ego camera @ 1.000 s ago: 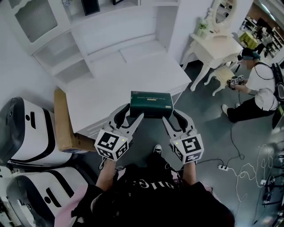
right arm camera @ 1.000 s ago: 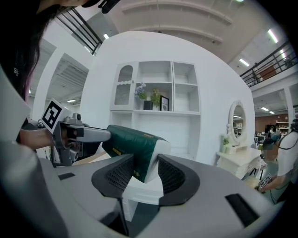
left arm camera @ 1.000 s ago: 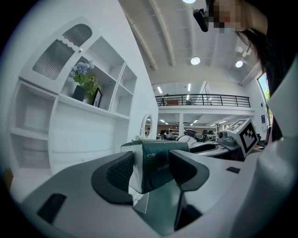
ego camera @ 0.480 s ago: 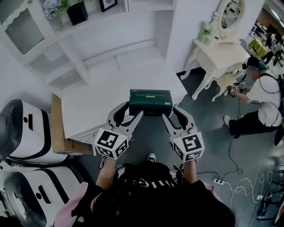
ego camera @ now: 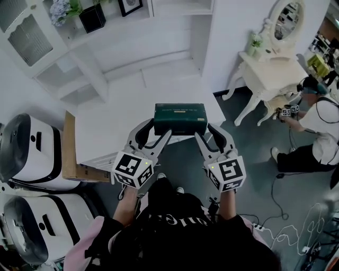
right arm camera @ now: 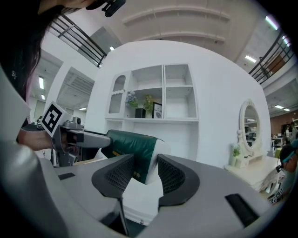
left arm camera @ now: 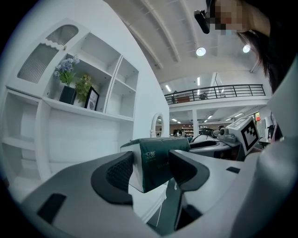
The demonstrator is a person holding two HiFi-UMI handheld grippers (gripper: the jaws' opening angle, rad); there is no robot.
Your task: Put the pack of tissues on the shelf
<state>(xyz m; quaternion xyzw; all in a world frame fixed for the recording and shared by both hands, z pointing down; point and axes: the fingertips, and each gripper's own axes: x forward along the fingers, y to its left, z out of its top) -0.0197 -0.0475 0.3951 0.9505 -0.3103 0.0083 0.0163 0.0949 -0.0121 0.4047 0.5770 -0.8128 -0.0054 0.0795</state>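
Setting: white showroom, grey floor. A white surface (ego camera: 116,124) stands against a tall white shelf (right arm camera: 153,119) unit. A potted plant (ego camera: 91,16) and a picture frame (ego camera: 130,6) occupy one upper ledge; the other compartments appear bare. To the side stands a white dressing table (ego camera: 267,63) with an oval mirror, and a second person (ego camera: 318,119) is near it, well apart from the work.

Item: pack of tissues (ego camera: 180,118), dark green, rectangular, soft-sided. Position: held level in the air over the near edge of the surface, not resting on it so far as the views show.

Left tool (ego camera: 158,133): jaws clamped on the pack's left end.
Right tool (ego camera: 207,133): jaws clamped on the pack's right end.

Step in hand, as judged: carry phase. The pack is lifted and faces the shelf, not yet placed.

Next move, as judged: raise and advance both tools together, keeping the pack level, toward a free ledge clear of the plant and frame. Set the pack down flat before parting either pair of jaws.
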